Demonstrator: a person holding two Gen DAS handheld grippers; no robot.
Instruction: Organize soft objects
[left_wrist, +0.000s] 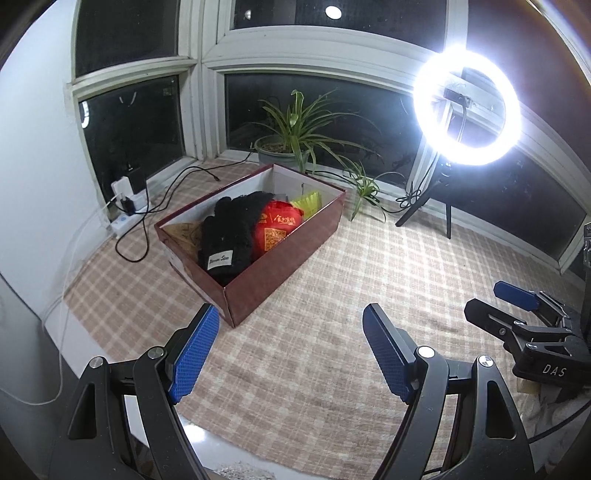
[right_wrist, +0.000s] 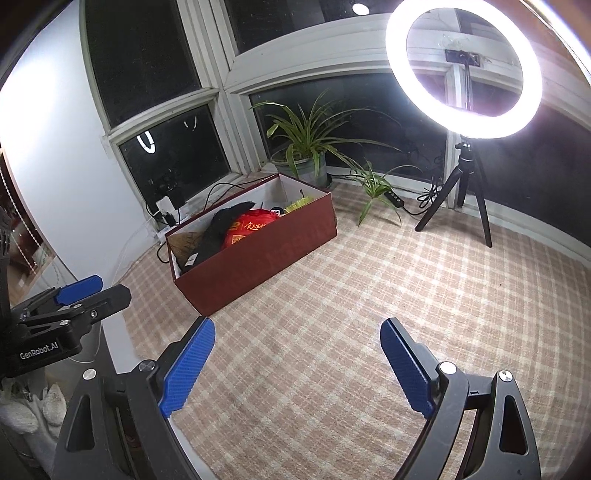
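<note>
A dark red cardboard box (left_wrist: 284, 266) (right_wrist: 266, 258) stands open on the checked cloth (left_wrist: 332, 295). Inside lie a black knitted glove (left_wrist: 231, 232) (right_wrist: 218, 236) with a white label, a red printed bag (left_wrist: 275, 229) (right_wrist: 249, 227), a yellow-green item (left_wrist: 308, 203) (right_wrist: 299, 203) and brown paper (left_wrist: 181, 234). My left gripper (left_wrist: 290, 332) hovers open in front of the box's near corner, nothing between its blue pads. My right gripper (right_wrist: 297, 350) is open too, over bare cloth to the right of the box. Each gripper shows at the edge of the other's view.
A lit ring light on a tripod (left_wrist: 467, 107) (right_wrist: 465, 70) stands at the right by the window. A potted plant (left_wrist: 291, 136) (right_wrist: 308, 147) and a smaller plant (left_wrist: 364, 184) sit behind the box. A power strip with cables (left_wrist: 127, 206) lies at the left wall.
</note>
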